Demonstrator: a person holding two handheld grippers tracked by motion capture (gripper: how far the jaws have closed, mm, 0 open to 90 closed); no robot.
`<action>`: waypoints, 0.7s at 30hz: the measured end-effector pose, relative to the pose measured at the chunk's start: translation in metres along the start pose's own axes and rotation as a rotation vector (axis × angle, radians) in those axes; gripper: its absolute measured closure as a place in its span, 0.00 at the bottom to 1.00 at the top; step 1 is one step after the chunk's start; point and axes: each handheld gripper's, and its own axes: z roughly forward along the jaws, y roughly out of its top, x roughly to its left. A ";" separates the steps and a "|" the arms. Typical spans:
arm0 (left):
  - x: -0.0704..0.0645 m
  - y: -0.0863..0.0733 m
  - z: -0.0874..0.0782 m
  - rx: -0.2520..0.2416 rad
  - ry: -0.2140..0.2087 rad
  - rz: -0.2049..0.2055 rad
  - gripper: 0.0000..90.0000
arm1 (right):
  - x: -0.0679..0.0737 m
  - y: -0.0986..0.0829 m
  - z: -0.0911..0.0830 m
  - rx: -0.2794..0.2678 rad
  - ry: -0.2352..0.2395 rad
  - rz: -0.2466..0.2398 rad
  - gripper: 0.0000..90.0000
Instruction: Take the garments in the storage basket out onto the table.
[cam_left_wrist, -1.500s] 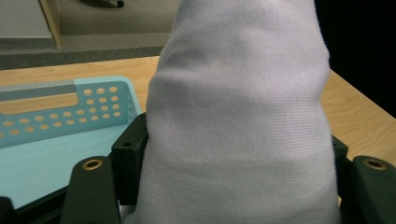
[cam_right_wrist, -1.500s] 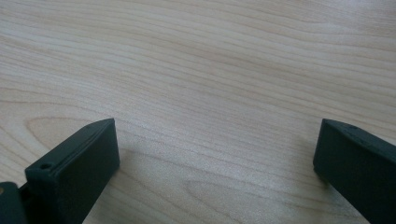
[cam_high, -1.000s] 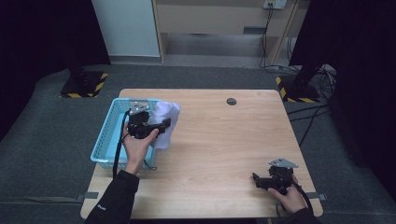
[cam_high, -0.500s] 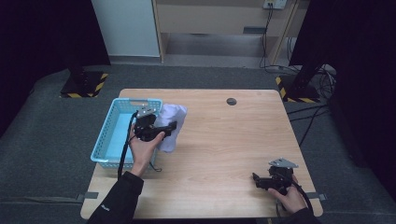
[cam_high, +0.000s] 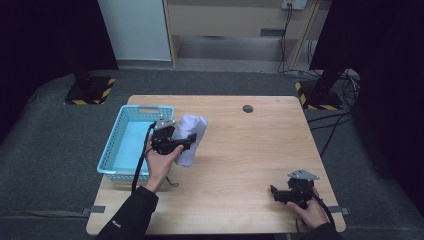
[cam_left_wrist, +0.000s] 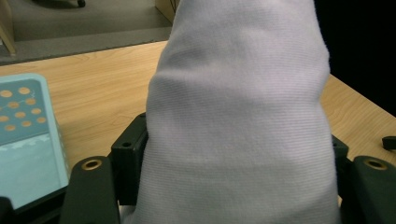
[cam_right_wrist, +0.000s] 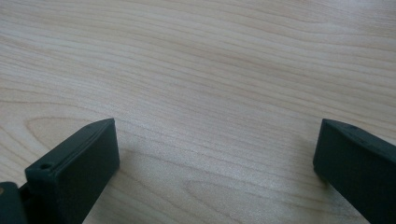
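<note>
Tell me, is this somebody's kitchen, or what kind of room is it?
Probably a recording lab, not a kitchen: black curtains hang around the light wooden table, yellow-striped stand bases flank it, and cables run to a wall socket.

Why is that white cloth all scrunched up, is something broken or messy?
Nothing is broken or spilled. The white cloth is bunched because the left gripper clamps it between its jaws, beside the blue basket. The right gripper rests open on the bare table.
</note>
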 end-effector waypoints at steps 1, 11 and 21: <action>-0.001 0.000 0.000 0.000 -0.001 0.003 0.35 | 0.000 0.000 0.000 0.000 0.000 0.000 0.01; -0.011 -0.007 0.011 0.024 -0.016 0.033 0.35 | 0.000 0.000 0.000 0.000 0.000 0.000 0.01; -0.019 -0.014 0.021 0.038 -0.038 0.052 0.35 | 0.000 0.000 0.000 0.000 0.000 0.000 0.01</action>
